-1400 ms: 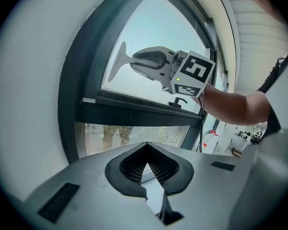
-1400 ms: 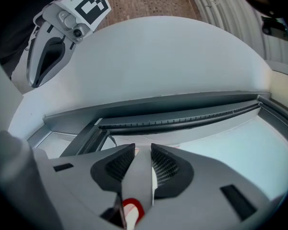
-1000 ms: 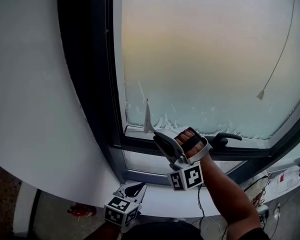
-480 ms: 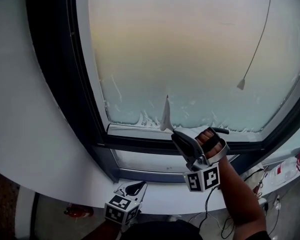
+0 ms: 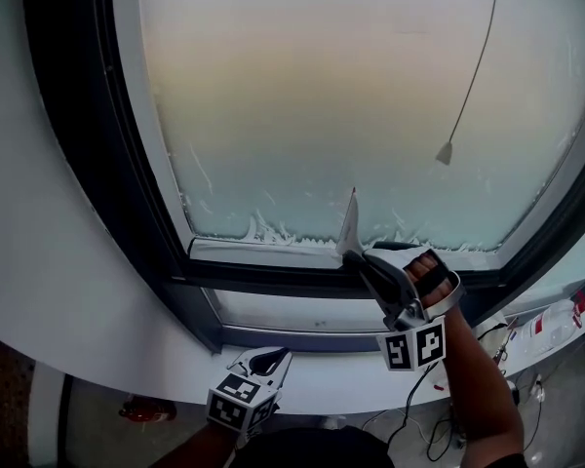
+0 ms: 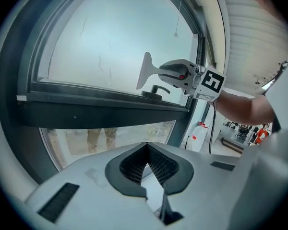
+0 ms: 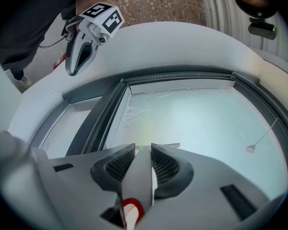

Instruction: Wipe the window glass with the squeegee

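The left gripper (image 5: 264, 362) hangs low, below the white curved window sill (image 5: 127, 344), well apart from the glass. Its dark ribbed fingers (image 6: 129, 164) are pressed together at the tips and nothing stands between them.

Higher and to the right, the right gripper (image 5: 357, 258) reaches up to the bottom of the window. Its ribbed pads (image 7: 121, 166) pinch the grey handle with a red spot of the squeegee (image 5: 349, 224).

The thin pale blade of the squeegee stands upright and is seen from its edge. It is at the lowest part of the large frosted window glass (image 5: 322, 96), just above the dark bottom bar of the window frame (image 5: 263, 276). Whether the blade presses on the glass I cannot tell. White foam streaks (image 5: 268, 230) run along the bottom edge of the glass, left of the blade.

Above the blade the glass is wide and smooth. A thin pull cord with a small weight (image 5: 446, 152) hangs in front of the glass, up and to the right, well apart from the blade.
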